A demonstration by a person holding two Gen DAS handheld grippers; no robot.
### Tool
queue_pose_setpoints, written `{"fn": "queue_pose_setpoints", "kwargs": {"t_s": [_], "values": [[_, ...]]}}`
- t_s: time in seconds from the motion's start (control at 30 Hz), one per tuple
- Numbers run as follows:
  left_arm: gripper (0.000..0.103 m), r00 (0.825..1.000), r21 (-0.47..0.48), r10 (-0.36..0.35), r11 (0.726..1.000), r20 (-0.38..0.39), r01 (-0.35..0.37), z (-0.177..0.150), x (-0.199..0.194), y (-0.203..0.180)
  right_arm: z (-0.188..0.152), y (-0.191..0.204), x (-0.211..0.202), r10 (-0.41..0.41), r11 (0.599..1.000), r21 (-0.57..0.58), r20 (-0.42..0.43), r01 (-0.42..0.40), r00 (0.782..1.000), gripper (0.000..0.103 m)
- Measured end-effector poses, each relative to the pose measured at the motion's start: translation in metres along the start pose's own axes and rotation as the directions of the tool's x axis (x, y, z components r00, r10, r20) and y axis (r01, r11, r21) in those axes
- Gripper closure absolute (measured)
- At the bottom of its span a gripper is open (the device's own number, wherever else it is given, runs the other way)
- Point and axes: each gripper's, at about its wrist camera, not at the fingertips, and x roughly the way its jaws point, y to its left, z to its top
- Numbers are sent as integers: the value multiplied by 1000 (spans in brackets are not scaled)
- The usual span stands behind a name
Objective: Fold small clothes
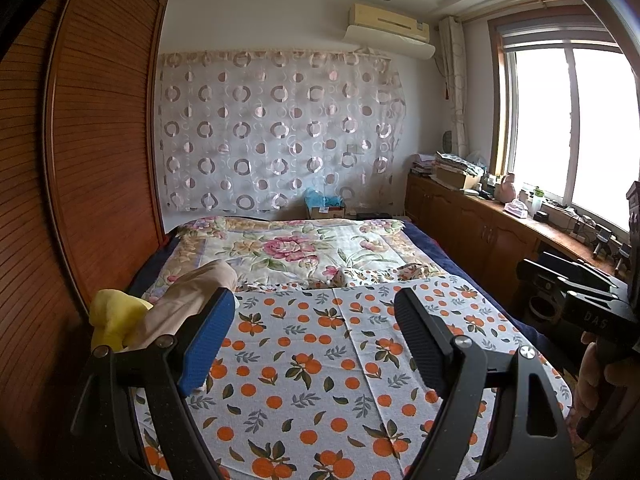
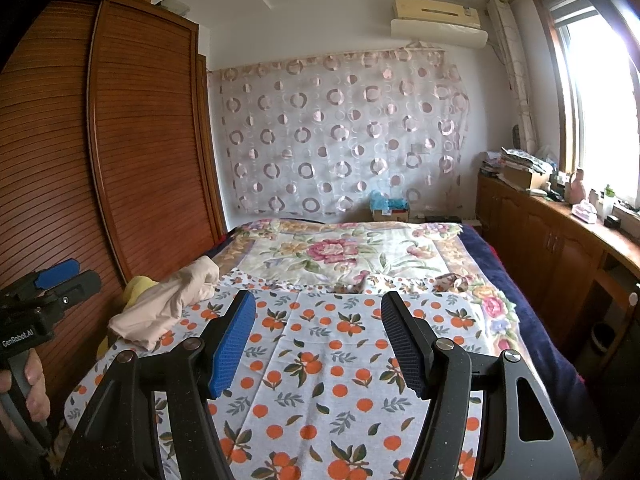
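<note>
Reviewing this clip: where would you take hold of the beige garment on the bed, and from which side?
Probably at its near end: the beige garment lies crumpled on the orange-print cloth with that edge nearest and free. Come in from the front, low, with the left gripper, which is open and closest. A yellow garment crowds its far left side.

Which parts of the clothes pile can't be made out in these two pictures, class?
- Yellow garment: right wrist view, mostly behind the beige garment.
- Beige garment's near end: left wrist view, hidden by the left tool's blue finger.
- What kind of garment either is: both lie bunched on the orange-print cloth.
</note>
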Motion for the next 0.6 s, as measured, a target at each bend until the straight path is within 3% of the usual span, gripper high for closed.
{"fn": "queue_pose_setpoints", "kwargs": {"t_s": [0.6], "values": [[21,1000,-1,0,1000,3,0,-3,1,0,1,0,0,4,1000,1,-3,-4,1000,36]]}}
